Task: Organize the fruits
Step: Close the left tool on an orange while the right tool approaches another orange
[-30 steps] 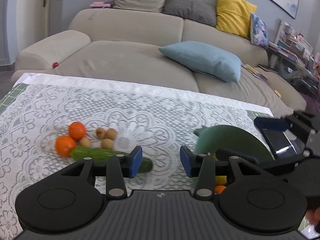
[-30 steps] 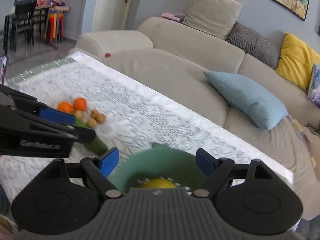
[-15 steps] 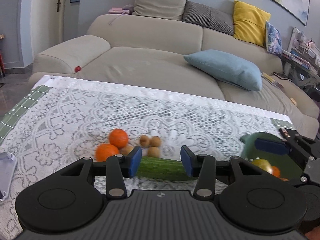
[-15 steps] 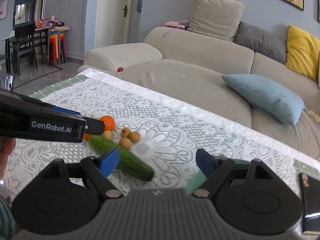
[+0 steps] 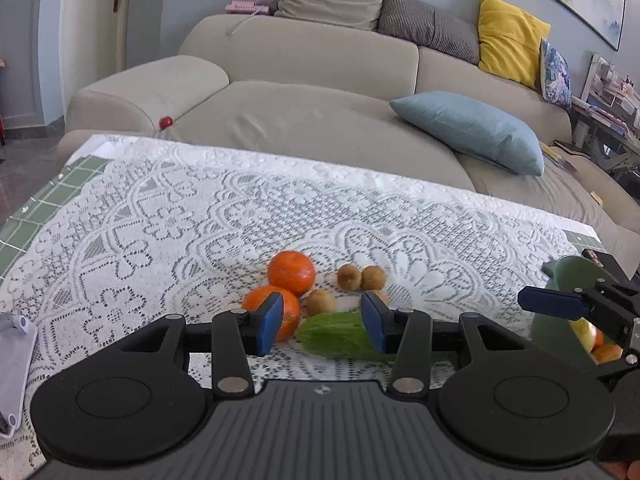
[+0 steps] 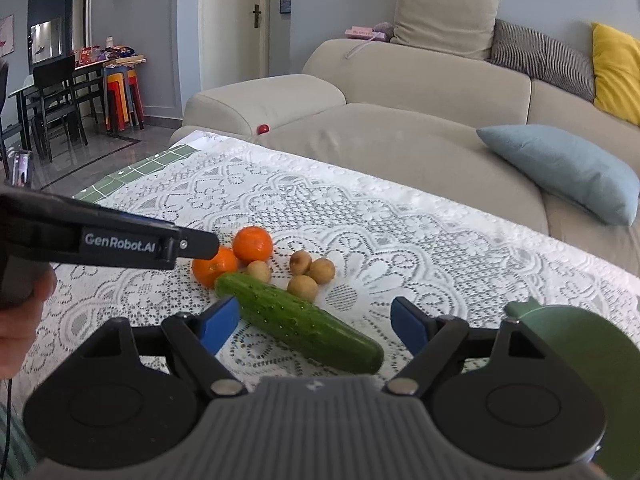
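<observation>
Two handheld grippers hover low over a lace-covered desk [image 5: 160, 208]. Loose produce lies clustered mid-desk: two oranges [image 6: 252, 245], four small brown fruits [image 6: 312, 268] and a cucumber [image 6: 300, 322] lying diagonally. The left gripper [image 5: 320, 322] holds its fingers partly apart and empty, framing the near orange and the cucumber's tip, seemingly lining up a pick. The right gripper [image 6: 314, 324], fingers closing but touching nothing, straddles the cucumber. A green bowl [image 6: 580, 340] already holding fruit waits on the right.
</observation>
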A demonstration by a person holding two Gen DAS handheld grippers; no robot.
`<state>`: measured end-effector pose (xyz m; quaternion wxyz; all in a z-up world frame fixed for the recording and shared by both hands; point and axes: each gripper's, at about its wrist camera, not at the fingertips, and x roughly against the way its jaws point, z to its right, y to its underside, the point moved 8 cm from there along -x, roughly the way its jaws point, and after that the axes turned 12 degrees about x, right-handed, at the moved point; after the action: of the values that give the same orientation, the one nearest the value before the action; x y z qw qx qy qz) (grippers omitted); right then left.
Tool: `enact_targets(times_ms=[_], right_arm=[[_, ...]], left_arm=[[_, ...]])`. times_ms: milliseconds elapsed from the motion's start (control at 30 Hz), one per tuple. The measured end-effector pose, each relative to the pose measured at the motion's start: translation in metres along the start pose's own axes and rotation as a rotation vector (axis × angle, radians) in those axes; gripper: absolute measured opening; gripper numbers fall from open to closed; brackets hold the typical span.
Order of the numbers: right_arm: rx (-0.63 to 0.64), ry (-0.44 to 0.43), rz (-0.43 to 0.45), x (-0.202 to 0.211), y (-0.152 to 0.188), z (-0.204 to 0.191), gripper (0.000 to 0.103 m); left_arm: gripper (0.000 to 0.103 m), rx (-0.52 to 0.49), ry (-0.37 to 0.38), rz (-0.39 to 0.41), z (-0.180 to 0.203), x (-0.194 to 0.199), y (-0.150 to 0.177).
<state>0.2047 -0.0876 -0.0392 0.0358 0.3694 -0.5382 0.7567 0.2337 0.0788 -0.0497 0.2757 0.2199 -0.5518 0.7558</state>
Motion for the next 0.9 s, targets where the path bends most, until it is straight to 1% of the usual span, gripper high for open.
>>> enact_targets(times_ms=[33, 100, 200, 367, 467, 700, 900], right_arm=[[-0.005, -0.001, -0.009, -0.004, 0.001, 0.0, 0.074], [-0.018, -0.004, -0.023, -0.013, 0.002, 0.001, 0.072], [-0.041, -0.011, -0.04, -0.023, 0.003, 0.003, 0.067], [-0.051, -0.028, -0.048, -0.037, 0.002, 0.001, 0.064], [-0.06, -0.033, -0.043, -0.043, 0.003, 0.0, 0.064], [-0.095, -0.034, -0.037, -0.052, 0.004, 0.003, 0.064], [-0.094, -0.056, -0.053, -0.066, 0.002, -0.002, 0.064]], left_arm=[[0.053, 0.002, 0.001, -0.006, -0.004, -0.003, 0.0], [0.053, 0.011, 0.01, -0.022, -0.009, -0.008, 0.002], [0.053, 0.046, 0.019, -0.036, -0.018, -0.015, 0.002], [0.053, 0.087, 0.014, -0.036, -0.032, -0.023, -0.001], [0.053, 0.118, 0.01, -0.039, -0.038, -0.032, 0.0], [0.053, 0.168, -0.041, -0.067, -0.049, -0.052, 0.007], [0.053, 0.189, -0.032, -0.054, -0.05, -0.056, 0.006]])
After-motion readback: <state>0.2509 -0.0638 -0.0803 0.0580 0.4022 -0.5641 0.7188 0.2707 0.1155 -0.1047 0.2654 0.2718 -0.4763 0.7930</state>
